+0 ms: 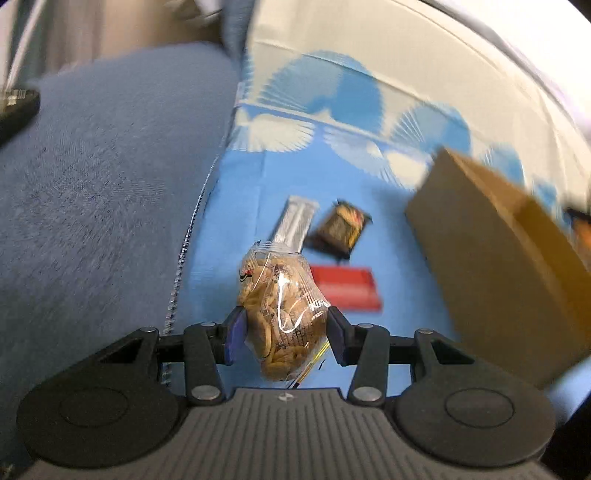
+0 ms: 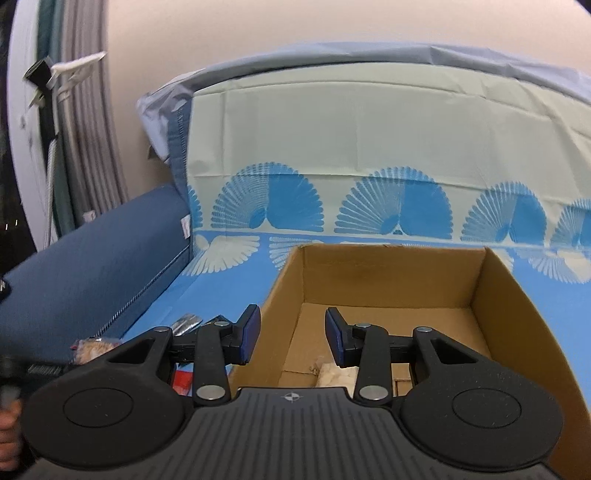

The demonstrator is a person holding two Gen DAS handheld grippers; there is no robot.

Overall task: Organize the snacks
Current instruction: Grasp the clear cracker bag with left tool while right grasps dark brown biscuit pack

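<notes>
Nearest, the left gripper (image 1: 284, 334) is clamped on a clear bag of biscuits (image 1: 281, 312); both blue pads press into the bag's sides and it stands upright between them, lifted above the blue patterned cloth (image 1: 240, 206). No earlier picture to compare, so only the grip is noted.

Just beyond the bag, on the cloth: a red flat packet (image 1: 347, 288) to the right, a dark snack packet (image 1: 341, 229) further back, and a silver wrapper (image 1: 295, 219) to its left, partly hidden by the bag. Left wrist view is blurred; print on packets unreadable.

Right of these stands the cardboard box (image 1: 491, 266), seen from its outer wall.

Right gripper (image 2: 291, 338) hangs over the near left corner of the cardboard box (image 2: 491, 284), jaws parted, nothing between the pads. Box is open-topped; a pale wrapped item (image 2: 338, 374) lies on its floor near the front wall, partly hidden behind the right finger. At the far left of the right wrist view the bag of biscuits (image 2: 94, 349) shows again.

Left of the cloth, a blue sofa cushion (image 2: 96, 266). Far side: cloth runs up the backrest, fan pattern, then a plain wall (image 2: 258, 29).
</notes>
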